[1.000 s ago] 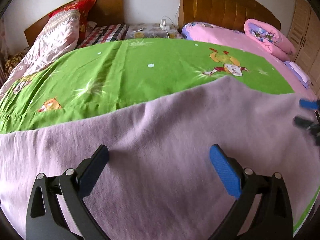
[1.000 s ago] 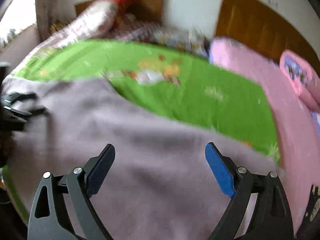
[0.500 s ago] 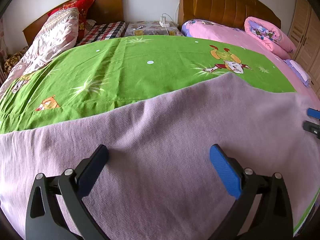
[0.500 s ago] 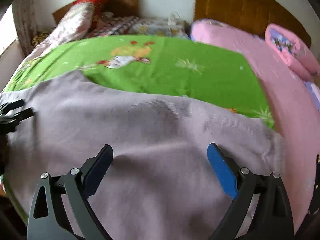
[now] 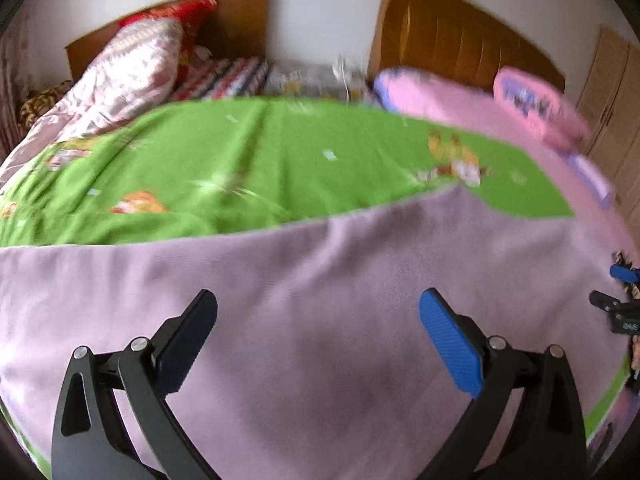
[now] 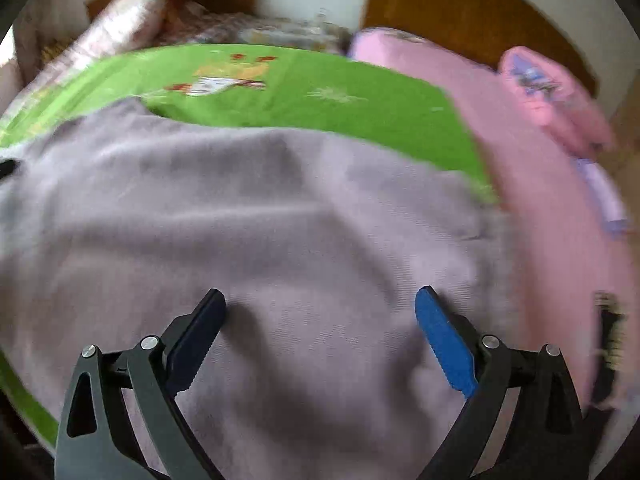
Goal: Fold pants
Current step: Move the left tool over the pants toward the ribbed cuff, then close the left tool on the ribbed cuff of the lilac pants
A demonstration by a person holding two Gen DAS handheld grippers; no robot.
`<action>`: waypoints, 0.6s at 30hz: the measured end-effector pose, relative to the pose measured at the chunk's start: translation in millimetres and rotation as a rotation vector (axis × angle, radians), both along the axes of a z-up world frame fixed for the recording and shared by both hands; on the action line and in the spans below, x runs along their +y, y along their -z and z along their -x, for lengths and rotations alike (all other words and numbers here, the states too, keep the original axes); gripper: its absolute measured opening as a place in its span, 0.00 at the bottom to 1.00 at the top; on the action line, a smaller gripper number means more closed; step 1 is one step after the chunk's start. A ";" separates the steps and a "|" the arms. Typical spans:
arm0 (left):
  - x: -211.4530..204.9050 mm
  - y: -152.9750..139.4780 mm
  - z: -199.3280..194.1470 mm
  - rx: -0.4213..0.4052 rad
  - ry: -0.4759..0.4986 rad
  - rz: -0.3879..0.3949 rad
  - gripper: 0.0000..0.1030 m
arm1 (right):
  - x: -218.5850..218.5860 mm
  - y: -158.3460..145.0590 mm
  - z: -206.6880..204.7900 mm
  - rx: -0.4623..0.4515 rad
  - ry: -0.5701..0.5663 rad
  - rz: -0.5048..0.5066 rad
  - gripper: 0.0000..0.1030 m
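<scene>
The pale mauve pants [image 5: 320,304] lie spread flat across the near part of the bed, over a green cartoon sheet [image 5: 260,160]. They also fill the right wrist view [image 6: 280,220], with soft wrinkles. My left gripper [image 5: 318,316] is open and empty, just above the fabric. My right gripper [image 6: 320,312] is open and empty over the pants' right part, close to the cloth. The right gripper's tips also show at the right edge of the left wrist view [image 5: 616,292]. Both views are blurred.
A pink blanket [image 6: 540,160] and rolled pink quilt [image 6: 556,96] lie on the right. Pillows and a floral quilt [image 5: 132,68] sit at the far left by wooden headboards [image 5: 460,28]. A wardrobe [image 5: 616,92] stands at the far right.
Both grippers stayed open. The left view has tilted and shifted slightly; the right gripper has moved in closer over the pants' right part, and wrinkles show there.
</scene>
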State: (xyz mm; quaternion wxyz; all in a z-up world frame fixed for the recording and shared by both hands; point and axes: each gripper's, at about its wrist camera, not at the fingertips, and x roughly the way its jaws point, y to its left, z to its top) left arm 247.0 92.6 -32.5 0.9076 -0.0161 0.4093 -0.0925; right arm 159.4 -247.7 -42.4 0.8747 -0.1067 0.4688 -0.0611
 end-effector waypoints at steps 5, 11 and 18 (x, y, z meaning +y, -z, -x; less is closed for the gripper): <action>94.4 5.7 11.8 0.034 -0.231 -0.067 0.98 | 65.0 -36.7 -6.2 -0.126 -0.177 -0.139 0.89; 183.0 19.5 34.2 0.100 -0.448 -0.051 0.98 | 203.5 -22.3 -35.2 -0.076 -0.495 -0.208 0.89; 235.4 31.0 50.7 0.125 -0.499 0.107 0.98 | 301.2 4.9 -44.7 0.007 -0.739 -0.117 0.89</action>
